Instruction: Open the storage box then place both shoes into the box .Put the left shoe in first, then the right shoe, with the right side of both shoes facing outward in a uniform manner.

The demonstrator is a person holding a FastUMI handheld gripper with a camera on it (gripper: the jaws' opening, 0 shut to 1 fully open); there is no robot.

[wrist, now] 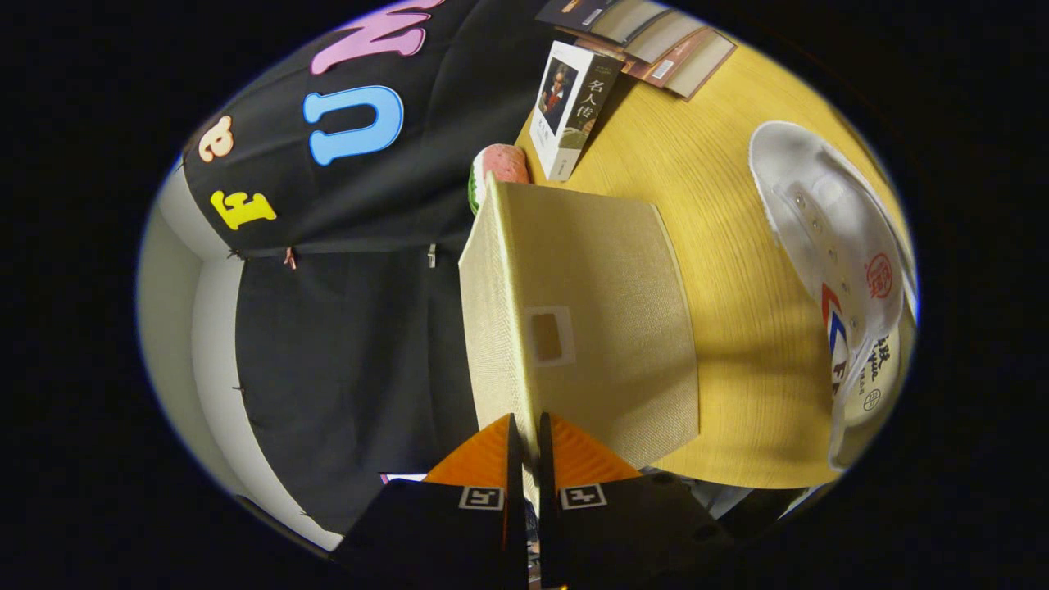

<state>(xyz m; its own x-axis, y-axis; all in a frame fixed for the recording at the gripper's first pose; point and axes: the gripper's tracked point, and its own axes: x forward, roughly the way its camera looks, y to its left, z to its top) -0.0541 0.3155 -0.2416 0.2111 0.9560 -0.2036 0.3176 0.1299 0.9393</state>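
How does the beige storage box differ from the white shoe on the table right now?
The storage box is beige, woven-looking and flat-sided with a small rectangular cutout; the white shoe is rounded, with eyelets and red and blue markings. The box's edge sits between the fingers of the gripper, which look shut on it; the shoe lies beyond them, untouched. Both rest on the wooden table.

box lid [590,303]: woven cloth, matt | table [721,246]: smooth wood | shoe [828,238]: canvas
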